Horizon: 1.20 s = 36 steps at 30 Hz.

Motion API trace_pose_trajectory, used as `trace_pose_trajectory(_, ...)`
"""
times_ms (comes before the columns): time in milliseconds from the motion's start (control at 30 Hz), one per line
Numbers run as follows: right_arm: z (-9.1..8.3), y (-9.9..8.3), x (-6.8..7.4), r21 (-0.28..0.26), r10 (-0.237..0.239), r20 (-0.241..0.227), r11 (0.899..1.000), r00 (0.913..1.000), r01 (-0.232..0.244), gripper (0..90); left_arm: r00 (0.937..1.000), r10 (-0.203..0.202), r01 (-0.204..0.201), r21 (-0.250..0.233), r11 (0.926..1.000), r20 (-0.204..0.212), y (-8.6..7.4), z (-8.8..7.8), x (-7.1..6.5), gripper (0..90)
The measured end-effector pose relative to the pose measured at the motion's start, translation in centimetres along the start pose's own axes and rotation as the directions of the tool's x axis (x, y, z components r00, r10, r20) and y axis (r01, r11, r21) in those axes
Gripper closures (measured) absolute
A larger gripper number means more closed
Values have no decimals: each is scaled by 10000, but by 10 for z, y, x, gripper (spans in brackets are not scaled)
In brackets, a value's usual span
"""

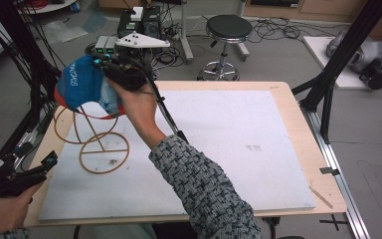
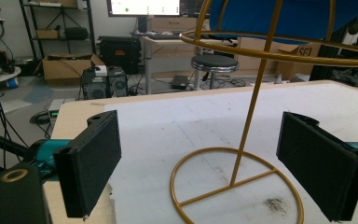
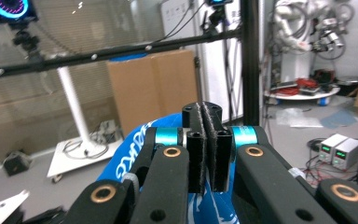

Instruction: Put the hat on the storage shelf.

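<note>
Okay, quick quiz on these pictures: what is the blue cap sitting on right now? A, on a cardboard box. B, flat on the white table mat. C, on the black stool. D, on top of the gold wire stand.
D: the blue cap sits over the top hoop of the gold wire stand, whose ring base rests on the white mat, while the right gripper is pressed against the cap.
</note>
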State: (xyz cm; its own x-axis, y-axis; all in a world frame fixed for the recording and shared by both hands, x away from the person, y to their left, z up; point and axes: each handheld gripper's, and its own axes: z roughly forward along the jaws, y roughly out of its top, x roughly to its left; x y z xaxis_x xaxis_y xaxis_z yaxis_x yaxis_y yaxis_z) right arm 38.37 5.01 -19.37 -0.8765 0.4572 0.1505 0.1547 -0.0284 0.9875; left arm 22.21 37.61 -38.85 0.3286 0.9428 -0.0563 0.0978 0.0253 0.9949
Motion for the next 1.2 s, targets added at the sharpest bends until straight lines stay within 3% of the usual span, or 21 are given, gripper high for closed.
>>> trace_pose_trajectory(200, 6, -7, 15, 483, -80, -551, 9988, 9984, 107, 883, 10000, 48, -48, 20, 10000, 22, 0, 1, 0, 139)
trace_pose_trajectory(633, 21, -22, 35, 1221, -357, -904, 9914, 9953, 467, 884, 10000, 81, -81, 38, 10000, 39, 0, 1, -1, 139)
trace_pose_trajectory(833, 26, -25, 40, 1315, -430, -944, 9898, 9946, 552, 884, 10000, 52, -52, 44, 10000, 6, 0, 0, 1, 139)
trace_pose_trajectory(1200, 33, -14, 58, 1056, -606, -1228, 9917, 9906, 737, 884, 10000, 13, -13, 20, 10000, -32, -1, 0, 2, 139)
